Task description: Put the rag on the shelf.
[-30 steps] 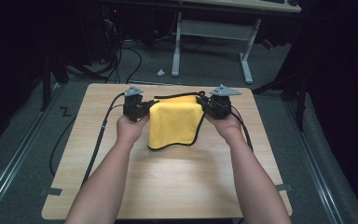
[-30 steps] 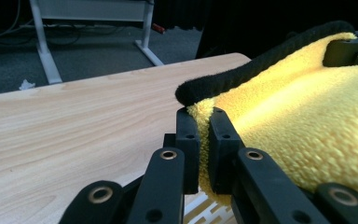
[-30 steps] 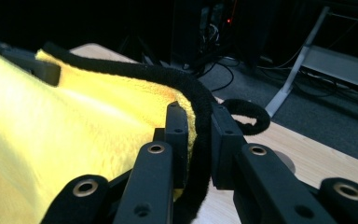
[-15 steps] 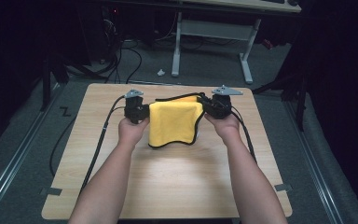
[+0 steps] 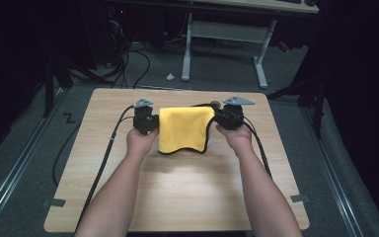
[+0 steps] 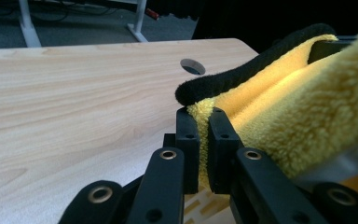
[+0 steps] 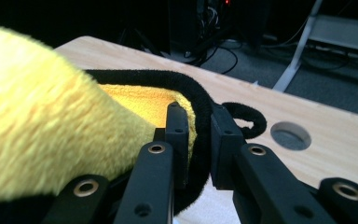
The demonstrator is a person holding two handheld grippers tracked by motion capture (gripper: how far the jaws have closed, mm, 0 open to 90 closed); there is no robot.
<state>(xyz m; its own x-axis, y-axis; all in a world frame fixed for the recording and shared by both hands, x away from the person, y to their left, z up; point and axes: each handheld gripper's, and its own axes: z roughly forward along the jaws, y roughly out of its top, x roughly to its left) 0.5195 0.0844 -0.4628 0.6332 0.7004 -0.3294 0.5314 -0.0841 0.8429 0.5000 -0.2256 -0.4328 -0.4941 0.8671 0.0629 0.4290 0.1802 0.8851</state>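
Not much has moved since a second ago: both hands slid a touch toward the far edge of the desk [image 5: 103, 197] and the cloth [image 5: 183, 129] got pulled a bit flatter and wider between them, its near edge sagging less.

Left tongs [image 5: 150, 121] are clenched on the cloth's left top corner; in the left gripper view you can see yellow pile squeezed between the two black jaws [image 6: 204, 154], with the black hem curling just over them. Right tongs [image 5: 216, 116] are clamped on the right top corner, jaws shut on the black hem and the yellow just beside it [image 7: 196, 140]. A little black loop [image 7: 246, 120] of the hem sticks out past the right jaw.

The cloth hangs between the two tongs over the far half of the desk, roughly centred left to right. Its top edge runs fairly straight from tongs to tongs, while the near edge is wavy and droops toward the wood; can't tell if it actually touches.

Room-wise: the whole near half of the desk is bare wood, with bare strips at the left and right edges too. A round hole [image 7: 290, 136] sits in the desk near the far edge, just beyond the right tongs. Cables [image 5: 106, 153] trail back along both forearms.
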